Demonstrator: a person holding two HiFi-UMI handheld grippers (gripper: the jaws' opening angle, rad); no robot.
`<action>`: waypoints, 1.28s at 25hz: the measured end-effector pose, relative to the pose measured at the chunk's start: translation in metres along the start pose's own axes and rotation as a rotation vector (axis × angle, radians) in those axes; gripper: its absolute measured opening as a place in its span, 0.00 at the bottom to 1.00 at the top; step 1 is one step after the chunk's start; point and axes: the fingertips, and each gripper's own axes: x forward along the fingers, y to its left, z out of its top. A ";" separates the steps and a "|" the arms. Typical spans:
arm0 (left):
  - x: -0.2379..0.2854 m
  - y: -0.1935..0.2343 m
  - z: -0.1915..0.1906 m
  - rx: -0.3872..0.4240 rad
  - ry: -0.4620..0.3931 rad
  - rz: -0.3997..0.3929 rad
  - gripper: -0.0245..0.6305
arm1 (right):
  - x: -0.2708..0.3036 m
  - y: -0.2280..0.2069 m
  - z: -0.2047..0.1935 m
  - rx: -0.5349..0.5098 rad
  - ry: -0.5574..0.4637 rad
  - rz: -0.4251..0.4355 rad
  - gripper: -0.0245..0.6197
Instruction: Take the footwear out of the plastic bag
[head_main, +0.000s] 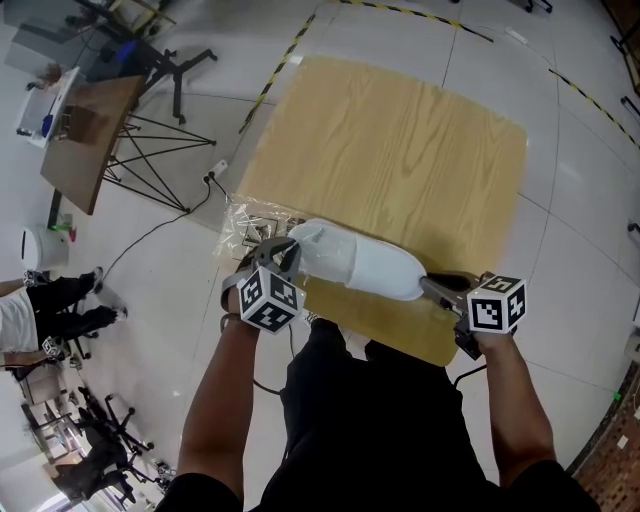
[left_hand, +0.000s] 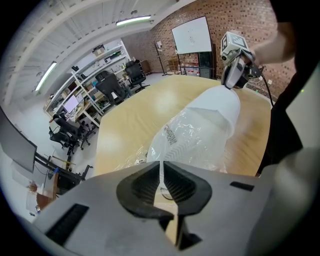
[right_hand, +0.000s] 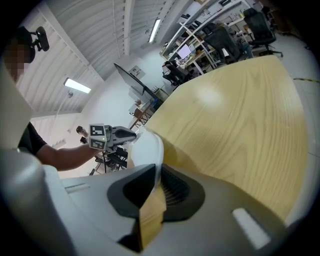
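A white piece of footwear (head_main: 365, 265) hangs just above the near edge of the wooden table (head_main: 400, 140), stretched between my two grippers. Its left end sits inside a clear crinkled plastic bag (head_main: 248, 228) with a printed label (left_hand: 172, 134). My left gripper (head_main: 290, 255) is shut on a thin edge of that bag (left_hand: 185, 135); in its own view the pads (left_hand: 161, 170) pinch a white strip. My right gripper (head_main: 432, 288) is shut on the thin white edge of the footwear (right_hand: 145, 150). Each gripper shows in the other's view: the right gripper (left_hand: 231, 80), the left gripper (right_hand: 122, 134).
The bag's loose end trails over the table's left corner. On the floor to the left stand a small brown table (head_main: 90, 130) on wire legs and a cable with a power strip (head_main: 215, 170). Yellow-black tape (head_main: 275, 70) runs past the table. A seated person (head_main: 50, 300) is at far left.
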 end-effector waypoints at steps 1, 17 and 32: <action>0.000 0.003 -0.004 -0.004 0.013 0.009 0.08 | 0.000 -0.001 0.000 -0.003 0.006 -0.003 0.10; 0.011 0.051 -0.029 -0.072 0.092 0.105 0.06 | 0.001 -0.008 0.004 -0.035 0.026 -0.034 0.10; -0.007 0.137 0.013 -0.161 0.041 0.323 0.05 | 0.001 -0.011 0.004 -0.039 0.014 -0.059 0.10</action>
